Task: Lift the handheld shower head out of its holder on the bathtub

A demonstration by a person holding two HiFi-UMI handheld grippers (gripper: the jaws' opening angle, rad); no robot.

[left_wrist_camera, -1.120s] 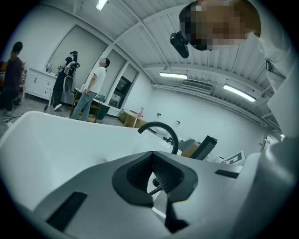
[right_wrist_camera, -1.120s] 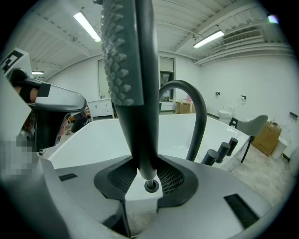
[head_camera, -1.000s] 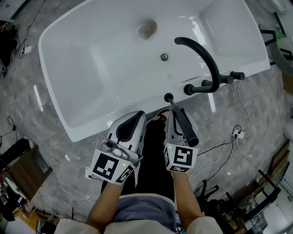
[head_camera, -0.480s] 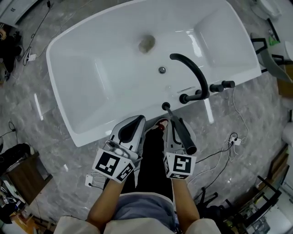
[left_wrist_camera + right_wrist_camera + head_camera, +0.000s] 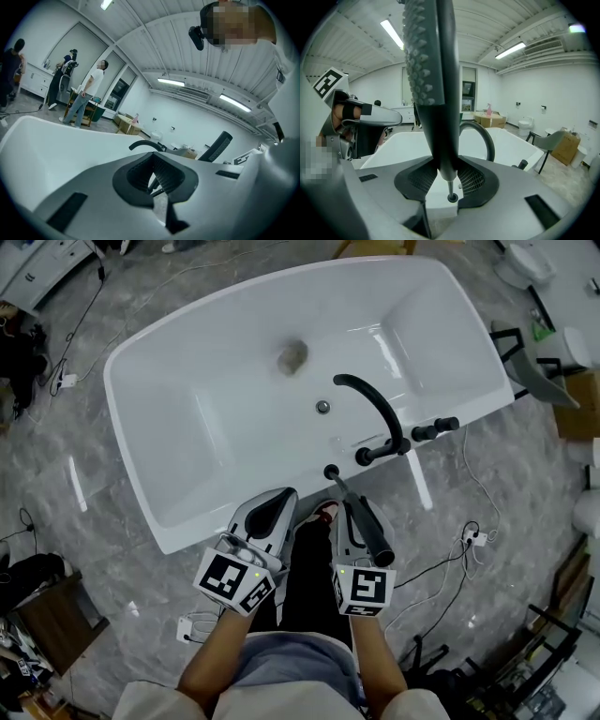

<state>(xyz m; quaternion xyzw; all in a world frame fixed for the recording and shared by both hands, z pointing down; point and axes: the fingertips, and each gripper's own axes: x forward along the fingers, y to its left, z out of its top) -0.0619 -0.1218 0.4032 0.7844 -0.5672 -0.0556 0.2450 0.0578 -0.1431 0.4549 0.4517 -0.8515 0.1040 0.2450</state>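
Grey marble floor ringed with cables and workshop clutter.

From the head view, a black curved spout with black knobs beside it stands just off centre toward 1 o'clock. A white power strip with trailing cables lies at 4 o'clock and a second white plug block at 7 o'clock. White cabinets are at 10 o'clock and a wooden shelf unit at 8 o'clock. A grey chair and a cardboard box are between 2 and 3 o'clock. The gripper views add ceiling strip lights, a person in a white top standing at 9 o'clock, stacked cartons near centre, and a toilet at 3 o'clock.
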